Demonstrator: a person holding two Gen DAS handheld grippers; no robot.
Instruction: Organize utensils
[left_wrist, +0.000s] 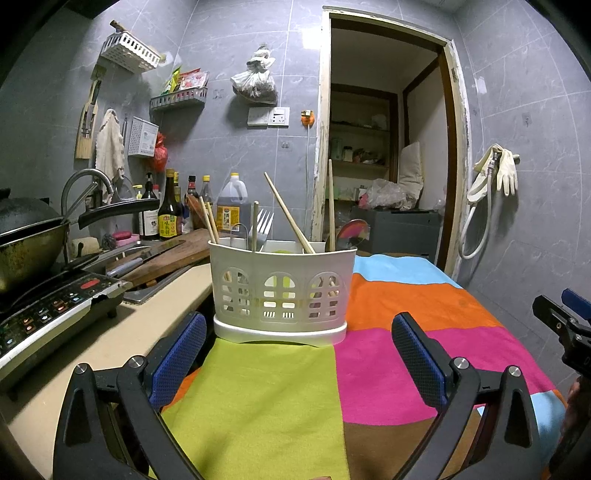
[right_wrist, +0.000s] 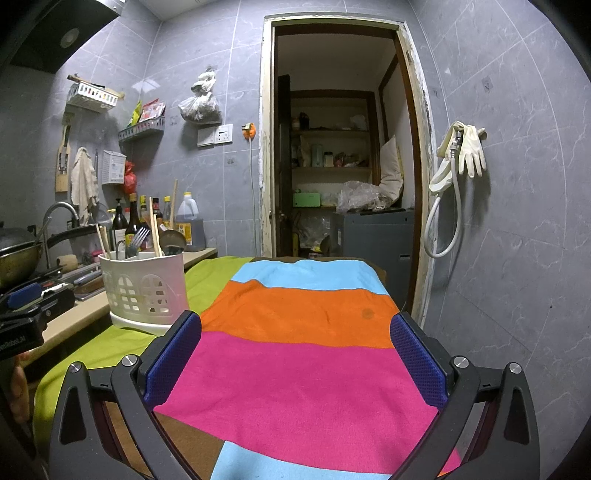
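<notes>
Two empty grippers — "enRobot.AI" lettering (right_wrist: 14, 345)

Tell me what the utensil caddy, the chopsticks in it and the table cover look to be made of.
Utensil caddy: likely moulded plastic, matte off-white, with cut-out arched windows. Chopsticks: probably bamboo or wood, pale tan and unvarnished-looking. Table cover: woven cloth, soft matte colour blocks with slight wrinkles.

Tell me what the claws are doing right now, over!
Left claw open, empty. Right claw open, empty. Utensil caddy upright on striped cloth, chopsticks, fork, spoon inside. Nothing blocking.
</notes>
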